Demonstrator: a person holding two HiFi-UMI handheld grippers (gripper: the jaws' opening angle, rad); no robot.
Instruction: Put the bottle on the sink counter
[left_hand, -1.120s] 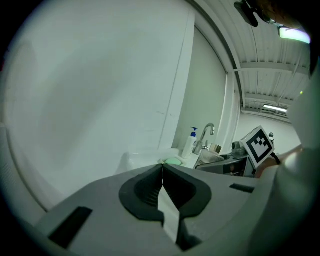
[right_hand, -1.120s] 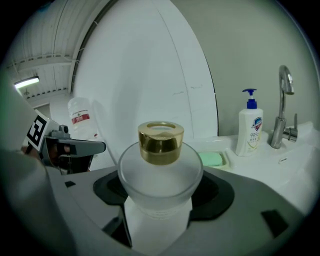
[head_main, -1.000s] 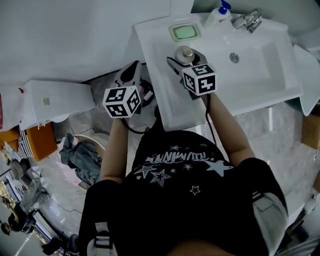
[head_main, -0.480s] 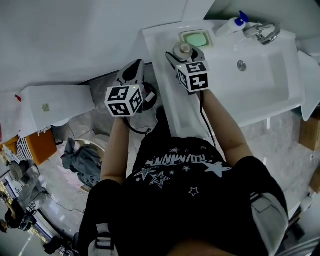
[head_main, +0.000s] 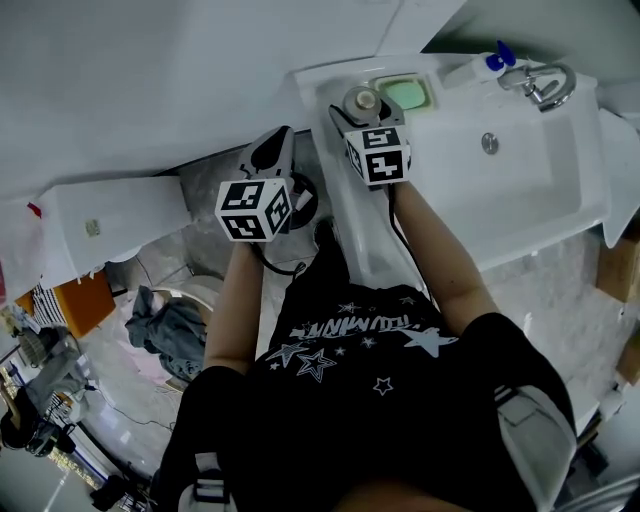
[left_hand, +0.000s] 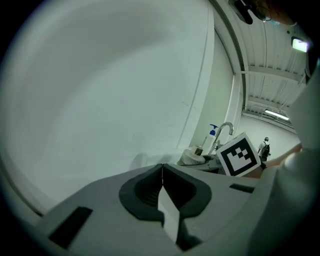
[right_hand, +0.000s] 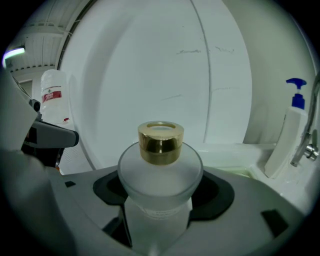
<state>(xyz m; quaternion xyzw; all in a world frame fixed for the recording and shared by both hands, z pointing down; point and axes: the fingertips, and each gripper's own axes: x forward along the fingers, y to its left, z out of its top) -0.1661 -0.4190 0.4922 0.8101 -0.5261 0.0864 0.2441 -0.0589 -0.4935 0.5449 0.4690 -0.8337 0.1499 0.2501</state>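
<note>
A white sink counter stands against a white wall. At its back left corner, beside the green soap dish, the right gripper clamps a frosted bottle with a gold cap, upright; it perhaps touches the counter. The left gripper, jaws pressed together on nothing, hangs beside the sink.

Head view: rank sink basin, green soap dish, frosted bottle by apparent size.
1. sink basin: clearly largest.
2-3. green soap dish and frosted bottle: look alike; bottle seen end-on from above, so unranked.
</note>
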